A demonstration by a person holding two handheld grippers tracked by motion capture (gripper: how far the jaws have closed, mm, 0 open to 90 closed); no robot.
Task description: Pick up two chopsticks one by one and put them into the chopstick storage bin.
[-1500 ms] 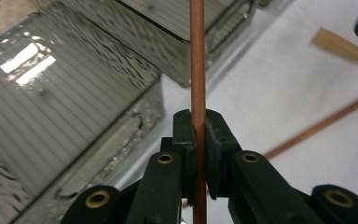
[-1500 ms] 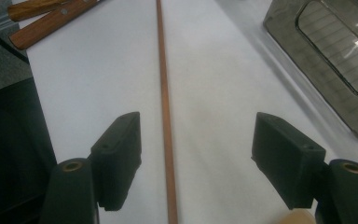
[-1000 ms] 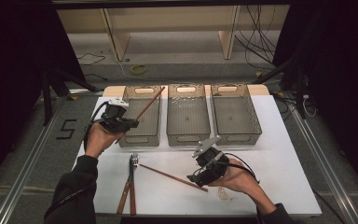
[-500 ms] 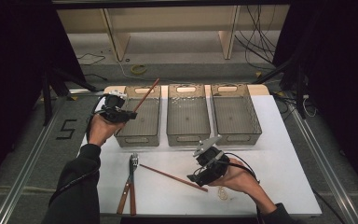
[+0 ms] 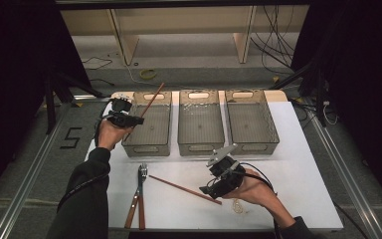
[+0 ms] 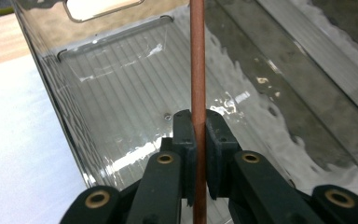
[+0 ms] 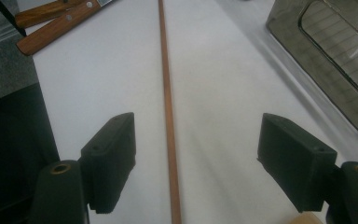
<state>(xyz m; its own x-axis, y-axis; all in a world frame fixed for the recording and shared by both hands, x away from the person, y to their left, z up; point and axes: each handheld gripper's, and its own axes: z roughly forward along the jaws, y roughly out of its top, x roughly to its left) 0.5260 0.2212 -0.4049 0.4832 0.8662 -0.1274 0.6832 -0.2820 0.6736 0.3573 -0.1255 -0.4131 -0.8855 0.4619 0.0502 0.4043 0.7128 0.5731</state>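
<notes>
— Where the high view looks down, how do the hands sit?
— Left hand (image 5: 110, 133) is raised at the left bin (image 5: 148, 124), its tongs (image 5: 135, 121) clamped on a stick (image 5: 151, 102) that slants up over the bin's far rim. Right hand (image 5: 251, 186) rests low on the table (image 5: 298, 164), its tongs (image 5: 205, 190) spread over a second stick (image 5: 184, 189); shears (image 5: 138, 196) lie beyond that stick's far end. A "5" (image 5: 71, 138) is marked on the floor left of the left tongs.
— Left gripper view?
— Jaws pinch the stick (image 6: 197, 70), bin floor (image 6: 135, 93) beyond.
— Right gripper view?
— Jaws wide apart, second stick (image 7: 167, 102) between them, untouched; shears' wooden handles (image 7: 51, 25) ahead-left, a bin (image 7: 335, 60) ahead-right.
</notes>
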